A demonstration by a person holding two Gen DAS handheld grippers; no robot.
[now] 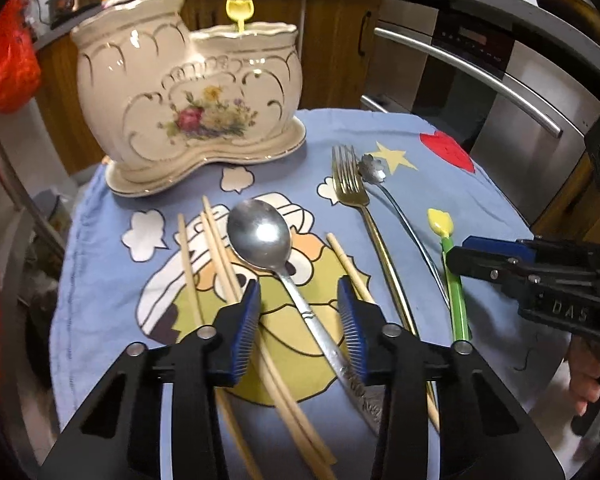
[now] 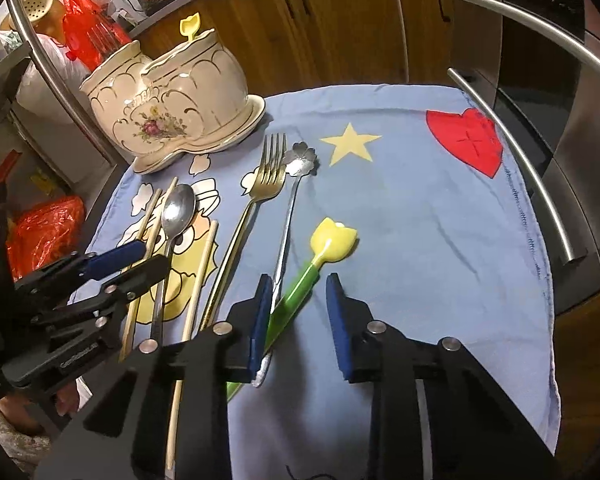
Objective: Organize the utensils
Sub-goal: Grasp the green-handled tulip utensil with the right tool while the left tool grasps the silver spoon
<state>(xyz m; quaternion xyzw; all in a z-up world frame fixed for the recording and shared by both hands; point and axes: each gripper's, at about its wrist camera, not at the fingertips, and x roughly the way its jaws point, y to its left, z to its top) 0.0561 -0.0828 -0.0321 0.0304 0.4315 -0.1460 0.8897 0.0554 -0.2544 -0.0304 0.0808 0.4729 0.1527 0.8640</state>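
My left gripper (image 1: pixel 299 314) hangs with its jaws spread wide, straddling the handle of the steel spoon (image 1: pixel 260 234), gripping nothing. My right gripper (image 2: pixel 298 312) is likewise released, its blue pads either side of the green stem of the yellow tulip spoon (image 2: pixel 332 240). Chopsticks (image 1: pixel 216 252) lie beside the steel spoon on the blue cartoon cloth (image 2: pixel 420 220). Further out lie the gold fork (image 2: pixel 266 172) and, just beside it, the flower-headed spoon (image 2: pixel 302 158). At the far edge stands the cream floral holder (image 1: pixel 188 96), another tulip spoon (image 1: pixel 240 12) poking from its right compartment.
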